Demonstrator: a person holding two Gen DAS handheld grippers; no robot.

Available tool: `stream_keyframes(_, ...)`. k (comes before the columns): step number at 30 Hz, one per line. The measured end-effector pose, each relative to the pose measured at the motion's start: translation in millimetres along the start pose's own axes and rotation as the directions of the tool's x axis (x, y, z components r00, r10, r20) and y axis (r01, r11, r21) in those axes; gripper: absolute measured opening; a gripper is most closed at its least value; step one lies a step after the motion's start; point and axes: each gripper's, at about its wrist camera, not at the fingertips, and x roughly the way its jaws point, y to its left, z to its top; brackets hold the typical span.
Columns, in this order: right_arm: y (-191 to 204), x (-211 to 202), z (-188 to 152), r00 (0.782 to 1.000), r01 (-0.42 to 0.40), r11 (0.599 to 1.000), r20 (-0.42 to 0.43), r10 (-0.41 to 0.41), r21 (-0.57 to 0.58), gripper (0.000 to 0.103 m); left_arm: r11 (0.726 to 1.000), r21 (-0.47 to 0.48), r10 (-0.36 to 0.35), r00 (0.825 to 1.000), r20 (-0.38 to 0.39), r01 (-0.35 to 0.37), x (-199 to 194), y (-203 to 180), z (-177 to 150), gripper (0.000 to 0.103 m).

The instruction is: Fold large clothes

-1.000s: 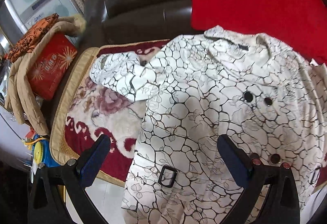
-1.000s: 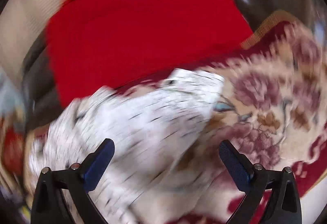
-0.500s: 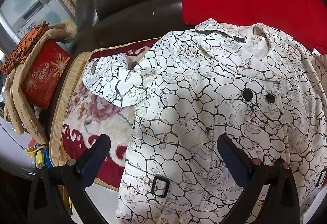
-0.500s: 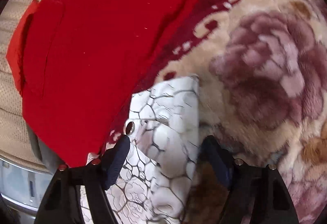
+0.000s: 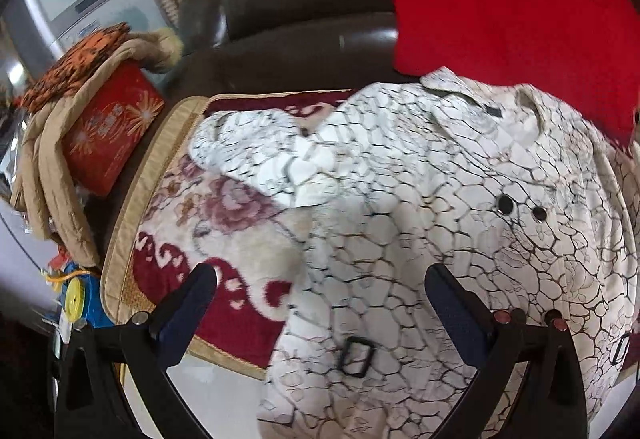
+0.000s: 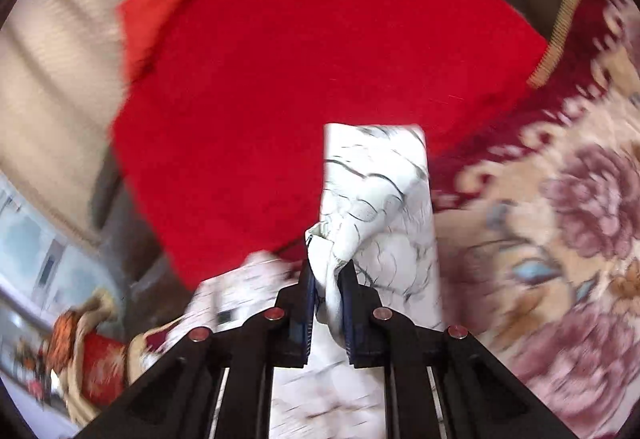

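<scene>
1. On the floral rug [image 5: 240, 239] over the sofa seat: white crackle-print coat [image 5: 460, 239] lies front up, buttons showing, collar toward the red cloth [image 5: 500, 7] on the backrest.
2. Right gripper [image 6: 329, 295]: jaws pinched tight on the coat's sleeve [image 6: 380, 199], cuff end lifted clear of the rug. View is motion-blurred.
3. Left gripper [image 5: 320, 303]: jaws wide, holding nothing, poised above the coat's lower front near the belt buckle [image 5: 356, 357].
4. Step, my read: first sleeve fold, right side.
5. Next calls for carrying the sleeve across the chest and laying it flat; left could pin the body so it doesn't drag.
</scene>
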Motion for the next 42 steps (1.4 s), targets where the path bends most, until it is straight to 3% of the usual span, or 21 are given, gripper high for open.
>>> stream_keyframes(3,75.0,-14.2,-14.8,0.996,-0.09,0.993,-0.014,0.089,-0.082,0.013,0.999,-0.038,0.002,1.0,0.004,-0.002,-1.9,22.5,-8.2,0.103)
stream_keyframes(7,165.7,-18.2,-60.9,0.975,-0.218,0.961,-0.086,0.205,-0.173,0.013,0.996,-0.082,0.018,1.0,0.0,-0.018,-0.9,52.7,-20.4,0.103)
stream_keyframes(8,196.6,-12.6,-76.8,0.963,-0.259,0.947,-0.123,0.239,-0.192,0.013,0.995,-0.094,0.022,1.0,-0.003,-0.022,0.0,60.4,-22.9,0.103)
stream_keyframes(10,225.8,14.0,-104.6,0.945,-0.312,0.926,-0.175,0.278,-0.213,0.013,0.992,-0.122,0.027,1.0,-0.01,-0.028,1.9,76.2,-27.4,0.103)
stream_keyframes(12,239.7,56.7,-152.8,0.915,-0.367,0.901,-0.263,0.306,-0.229,0.018,0.99,-0.139,0.031,0.999,-0.011,-0.032,1.9,87.2,-30.7,0.103)
stream_keyframes(13,255.9,67.5,-170.3,0.902,-0.378,0.896,-0.312,0.3,-0.233,0.026,0.989,-0.146,0.035,0.999,-0.009,-0.036,2.2,92.4,-31.6,0.103)
stream_keyframes(14,265.7,78.9,-180.7,0.89,-0.385,0.893,-0.351,0.292,-0.233,0.047,0.987,-0.153,0.04,0.999,-0.008,-0.041,2.7,97.3,-32.5,0.103)
stream_keyframes(15,273.6,90.4,-193.5,0.865,-0.408,0.886,-0.402,0.299,-0.22,0.064,0.986,-0.159,0.044,0.999,-0.007,-0.044,3.5,102.0,-33.2,0.103)
stream_keyframes(16,278.2,103.9,-204.5,0.834,-0.44,0.878,-0.449,0.32,-0.19,0.089,0.985,-0.165,0.045,0.999,-0.007,-0.046,4.6,105.3,-33.5,0.103)
stream_keyframes(17,279.2,108.8,-218.8,0.807,-0.465,0.872,-0.479,0.347,-0.151,0.09,0.984,-0.172,0.044,0.999,-0.008,-0.045,6.3,108.5,-33.6,0.103)
stream_keyframes(18,272.7,108.8,-231.8,0.797,-0.475,0.869,-0.486,0.358,-0.138,0.09,0.983,-0.178,0.04,0.999,-0.01,-0.041,7.9,110.1,-33.4,0.103)
stream_keyframes(19,270.5,109.2,-238.6,0.797,-0.476,0.866,-0.49,0.353,-0.152,0.09,0.983,-0.182,0.035,0.999,-0.01,-0.036,9.0,110.4,-33.1,0.103)
stream_keyframes(23,222.8,97.7,-232.8,0.885,-0.353,0.904,-0.4,0.237,-0.243,0.089,0.984,-0.177,-0.023,1.0,-0.005,0.021,21.0,99.3,-25.1,0.103)
stream_keyframes(27,181.0,82.9,-202.6,0.942,-0.2,0.936,-0.319,0.103,-0.289,0.082,0.986,-0.139,-0.093,0.996,-0.001,0.092,36.8,71.7,-15.0,0.103)
stream_keyframes(29,155.0,78.6,-194.0,0.95,-0.16,0.946,-0.306,0.07,-0.282,0.075,0.986,-0.117,-0.118,0.993,0.0,0.117,46.6,54.0,-10.3,0.103)
stream_keyframes(33,108.3,77.4,-185.7,0.957,-0.075,0.96,-0.29,-0.007,-0.271,0.072,0.993,-0.052,-0.109,0.994,0.021,0.11,66.6,14.5,-4.5,0.103)
stream_keyframes(37,68.7,96.4,-189.0,0.937,-0.012,0.965,-0.341,-0.08,-0.26,0.068,0.997,0.03,-0.067,0.993,-0.093,0.07,109.6,-24.2,-7.5,0.103)
stream_keyframes(39,64.0,102.4,-191.3,0.93,0.004,0.957,-0.351,-0.11,-0.289,0.068,0.996,0.05,-0.062,0.989,-0.131,0.069,119.1,-29.6,-9.5,0.103)
stream_keyframes(42,72.2,95.4,-187.5,0.935,-0.004,0.946,-0.337,-0.111,-0.324,0.068,0.995,0.039,-0.084,0.991,-0.108,0.088,106.7,-15.7,-4.0,0.103)
